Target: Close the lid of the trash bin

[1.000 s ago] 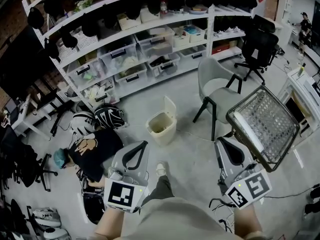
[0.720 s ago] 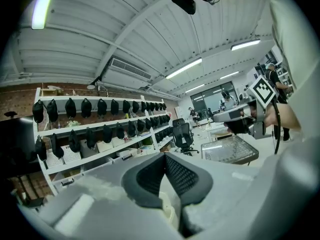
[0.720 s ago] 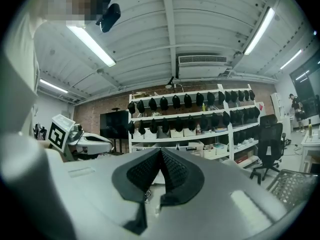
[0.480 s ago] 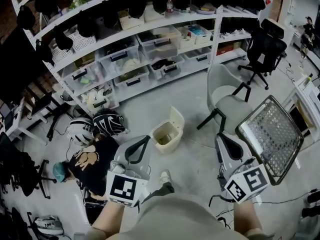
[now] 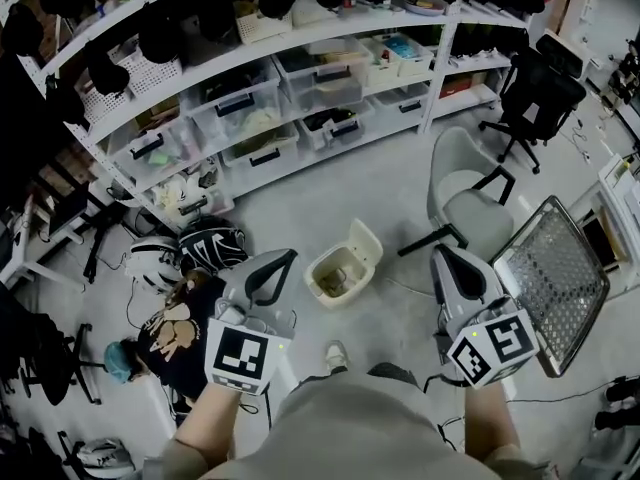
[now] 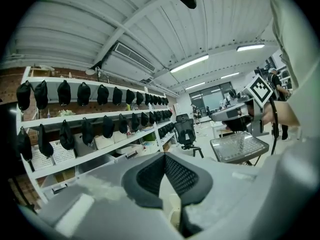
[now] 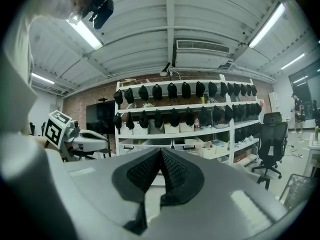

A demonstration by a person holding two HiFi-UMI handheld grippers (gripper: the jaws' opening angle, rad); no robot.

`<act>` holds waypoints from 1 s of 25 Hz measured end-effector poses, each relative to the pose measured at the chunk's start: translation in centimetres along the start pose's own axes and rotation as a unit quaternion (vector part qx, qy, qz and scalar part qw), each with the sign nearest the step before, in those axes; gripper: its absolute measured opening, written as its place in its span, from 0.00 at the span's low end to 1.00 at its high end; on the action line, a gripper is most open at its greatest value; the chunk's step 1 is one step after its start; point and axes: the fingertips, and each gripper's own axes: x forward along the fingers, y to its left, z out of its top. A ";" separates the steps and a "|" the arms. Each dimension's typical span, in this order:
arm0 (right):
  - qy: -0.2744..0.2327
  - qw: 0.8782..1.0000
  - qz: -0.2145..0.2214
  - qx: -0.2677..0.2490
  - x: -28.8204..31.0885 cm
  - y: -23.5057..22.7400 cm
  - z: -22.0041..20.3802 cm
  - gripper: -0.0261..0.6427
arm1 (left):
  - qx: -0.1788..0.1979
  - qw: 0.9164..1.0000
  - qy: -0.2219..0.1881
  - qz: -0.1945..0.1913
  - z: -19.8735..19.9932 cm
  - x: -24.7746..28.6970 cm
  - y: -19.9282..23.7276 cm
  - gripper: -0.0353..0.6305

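The trash bin (image 5: 336, 278) stands open on the floor, its lid (image 5: 365, 241) upright at the bin's far right edge and the inside exposed. Both tools are on the person's side of the bin and well apart from it: the left gripper (image 5: 281, 265) to the bin's left, the right gripper (image 5: 446, 265) to its right. In each gripper view the jaws are pressed together at the tips with nothing between them. A grey chair (image 5: 466, 194) stands beyond the bin to its right, and a wire mesh panel (image 5: 556, 271) is farther right, past the right gripper. The step in hand looks like the approach. The right gripper seems better placed, being on the lid's side. With its jaws together it can serve as a blunt pusher: bring the tips round to the lid's far face near the top edge, then press toward the bin's open mouth in an arc. The bin looks light, so a hard shove would likely slide or tip it; steady, downward pressure should seat the lid.
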 end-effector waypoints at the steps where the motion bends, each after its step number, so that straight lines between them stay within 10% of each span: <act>1: 0.004 1.000 0.000 0.000 0.8 -0.1 -0.1 0.04 | -0.003 1.000 0.001 0.001 -0.3 0.3 0.7 0.06; 9: 0.032 0.999 0.004 0.005 5.2 -2.3 -2.1 0.04 | -0.074 0.997 0.019 0.022 -3.0 2.9 2.8 0.06; 25: 0.121 0.990 0.036 0.067 15.5 -12.4 -12.1 0.04 | -0.073 0.994 0.072 0.035 -7.9 12.1 3.7 0.06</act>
